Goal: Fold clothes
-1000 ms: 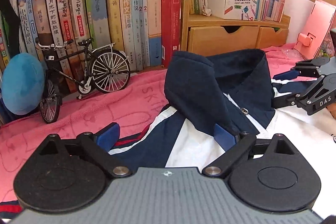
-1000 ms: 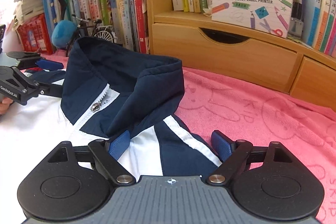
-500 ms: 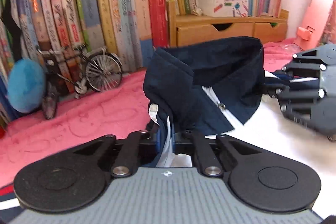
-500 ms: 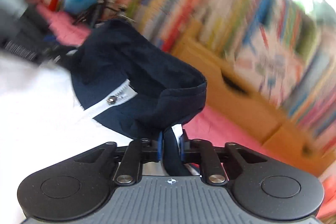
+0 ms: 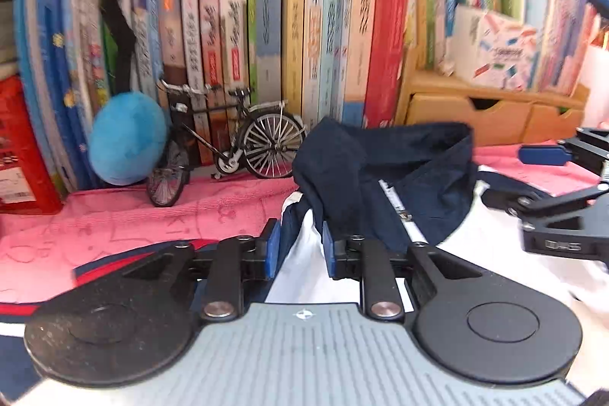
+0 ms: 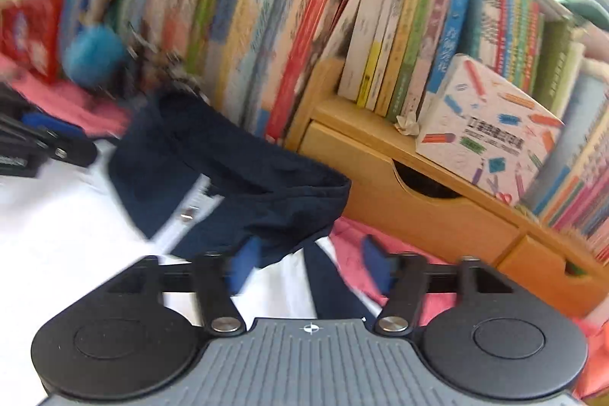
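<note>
While both claws are opening over the navy-and-white zip-up jacket (image 5: 384, 177) lying on the pink towel (image 5: 114, 215), the left claw (image 5: 298, 250) should clear the fabric between its pads before the empty right claw (image 6: 310, 265) retreats.

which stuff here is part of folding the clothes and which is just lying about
In the job:
- jacket, navy and white
- left gripper, jaws opening, jacket cloth between them
- right gripper, jaws opening over the jacket's edge

Lying about:
- model bicycle
- blue plush
- books
- printer box
- wooden drawers
- pink towel under the jacket
</note>
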Demonstrator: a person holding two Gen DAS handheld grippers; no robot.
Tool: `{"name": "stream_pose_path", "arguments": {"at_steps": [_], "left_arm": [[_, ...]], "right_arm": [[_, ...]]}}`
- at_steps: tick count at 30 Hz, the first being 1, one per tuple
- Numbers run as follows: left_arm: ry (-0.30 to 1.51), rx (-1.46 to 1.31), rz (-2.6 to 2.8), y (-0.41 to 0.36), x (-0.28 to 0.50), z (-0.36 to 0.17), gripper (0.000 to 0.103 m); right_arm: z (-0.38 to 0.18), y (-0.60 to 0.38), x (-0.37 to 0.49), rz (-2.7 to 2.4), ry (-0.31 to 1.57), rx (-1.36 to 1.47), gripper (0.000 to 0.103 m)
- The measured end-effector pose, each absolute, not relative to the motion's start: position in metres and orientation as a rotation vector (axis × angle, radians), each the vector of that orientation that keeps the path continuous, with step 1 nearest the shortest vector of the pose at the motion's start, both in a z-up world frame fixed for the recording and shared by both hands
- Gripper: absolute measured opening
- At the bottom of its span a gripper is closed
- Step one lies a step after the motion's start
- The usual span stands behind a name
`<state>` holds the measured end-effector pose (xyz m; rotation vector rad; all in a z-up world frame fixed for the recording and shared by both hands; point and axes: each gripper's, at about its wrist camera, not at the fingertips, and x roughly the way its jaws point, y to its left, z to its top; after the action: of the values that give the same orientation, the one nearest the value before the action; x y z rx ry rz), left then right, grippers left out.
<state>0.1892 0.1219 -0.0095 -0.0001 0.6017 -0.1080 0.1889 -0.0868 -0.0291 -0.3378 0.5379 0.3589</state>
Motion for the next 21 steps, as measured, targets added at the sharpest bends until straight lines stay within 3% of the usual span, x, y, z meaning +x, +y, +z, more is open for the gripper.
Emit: {"name": "stream_pose_path", "arguments": {"at_steps": [6, 10, 13, 21], "left_arm": [[0.532, 0.042, -0.189, 0.101, 0.132, 0.015, 0.027], [0.564, 0.110, -0.304, 0.048, 0.124, 0.010, 0.029], [0.595, 0.130, -0.358, 0.015, 0.128, -0.002, 0.029], [0.654, 0.143, -0.405, -0.034, 0.130, -0.019, 0.029]], "right_arm": [[-0.002, -0.223, 0.131, 0.345, 0.565, 0.064, 0.077], [-0.011, -0.329, 0.076, 0.061, 0.528, 0.306, 0.080], [-0.031, -0.405, 0.024, -0.194, 0.527, 0.489, 0.089], [-0.071, -0.517, -0.049, -0.508, 0.480, 0.606, 0.096]]}}
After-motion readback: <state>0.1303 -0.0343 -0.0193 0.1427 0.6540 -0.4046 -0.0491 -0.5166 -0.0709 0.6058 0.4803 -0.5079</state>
